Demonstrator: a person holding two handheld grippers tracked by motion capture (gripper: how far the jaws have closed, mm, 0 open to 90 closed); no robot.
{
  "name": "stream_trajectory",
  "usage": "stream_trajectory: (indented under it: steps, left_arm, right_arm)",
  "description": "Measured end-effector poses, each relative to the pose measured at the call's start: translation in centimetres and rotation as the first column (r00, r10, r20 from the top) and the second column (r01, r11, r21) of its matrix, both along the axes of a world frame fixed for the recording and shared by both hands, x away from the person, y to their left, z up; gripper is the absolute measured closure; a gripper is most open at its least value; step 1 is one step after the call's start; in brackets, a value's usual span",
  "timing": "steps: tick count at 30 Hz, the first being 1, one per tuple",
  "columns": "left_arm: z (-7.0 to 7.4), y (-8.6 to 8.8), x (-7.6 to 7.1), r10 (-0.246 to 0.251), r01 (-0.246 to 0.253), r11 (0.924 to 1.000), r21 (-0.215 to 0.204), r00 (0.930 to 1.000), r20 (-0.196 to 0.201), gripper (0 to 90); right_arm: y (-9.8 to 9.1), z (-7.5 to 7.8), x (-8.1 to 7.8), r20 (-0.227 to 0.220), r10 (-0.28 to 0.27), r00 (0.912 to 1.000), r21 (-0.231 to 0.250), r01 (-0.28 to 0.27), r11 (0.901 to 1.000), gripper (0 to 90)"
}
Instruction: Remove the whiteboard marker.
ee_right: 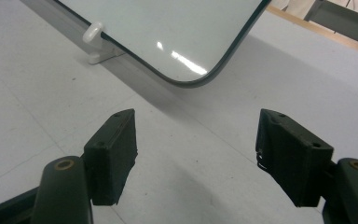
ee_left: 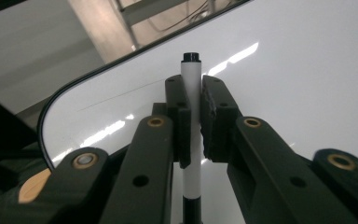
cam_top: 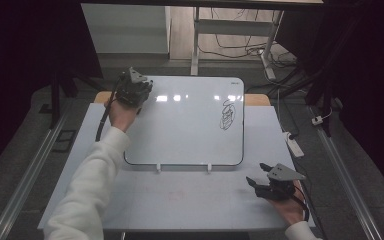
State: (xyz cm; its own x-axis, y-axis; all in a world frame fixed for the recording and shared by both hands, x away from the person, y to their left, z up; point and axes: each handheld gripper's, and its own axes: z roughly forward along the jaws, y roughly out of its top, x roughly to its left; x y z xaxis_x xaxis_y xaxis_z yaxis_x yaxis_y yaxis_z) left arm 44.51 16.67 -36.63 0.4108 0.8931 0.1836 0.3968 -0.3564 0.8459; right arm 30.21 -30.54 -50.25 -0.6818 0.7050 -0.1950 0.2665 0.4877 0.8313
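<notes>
While the right gripper (ee_right: 196,154) is idling agape at lower right, the left gripper (ee_left: 196,116) is clamping a marker (ee_left: 191,84) over the whiteboard (cam_top: 190,125), upper left.

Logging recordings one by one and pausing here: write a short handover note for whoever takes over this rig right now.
Left tongs: shut on the marker, a white barrel with a black end, at the whiteboard's far left corner.
Right tongs: open, empty, low over the table near the board's near right corner.
Done: marker picked up; a black scribble already sits on the board's right side.
Left: probably writing or drawing with the marker. I cannot tell whether it is capped.
</notes>
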Motion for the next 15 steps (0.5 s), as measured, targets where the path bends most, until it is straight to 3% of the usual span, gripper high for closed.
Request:
stream_trajectory:
  steps: [5,6,7,11,15]
  left_arm:
    - [0.4,0.8,-2.6,-0.062,0.064,0.9972,-0.039,0.9974,0.038,82.1]
    - [0.4,1.1,-3.7,-0.089,0.092,0.9944,-0.052,0.9949,0.047,82.0]
    - [0.4,1.1,-3.7,-0.089,0.092,0.9944,-0.052,0.9949,0.047,82.1]
    - [0.1,1.3,-6.0,-0.153,0.159,0.9810,-0.110,0.9862,0.063,82.1]
    - [-0.4,0.8,-8.1,-0.212,0.220,0.9673,-0.125,0.9743,0.075,82.0]
  right_arm:
    - [0.0,0.0,-0.1,0.019,-0.003,0.9998,0.008,0.003,1.0000,28.1]
    - [0.0,-0.1,-0.2,0.029,-0.004,0.9996,0.018,0.003,0.9998,28.2]
    - [0.0,-0.2,-0.2,0.031,-0.003,0.9995,0.018,0.002,0.9998,28.2]
    - [0.2,-0.2,-0.2,0.022,-0.001,0.9997,0.021,0.000,0.9998,28.5]
    - [0.4,-0.1,-0.3,0.016,0.005,0.9999,0.022,-0.005,0.9998,29.0]
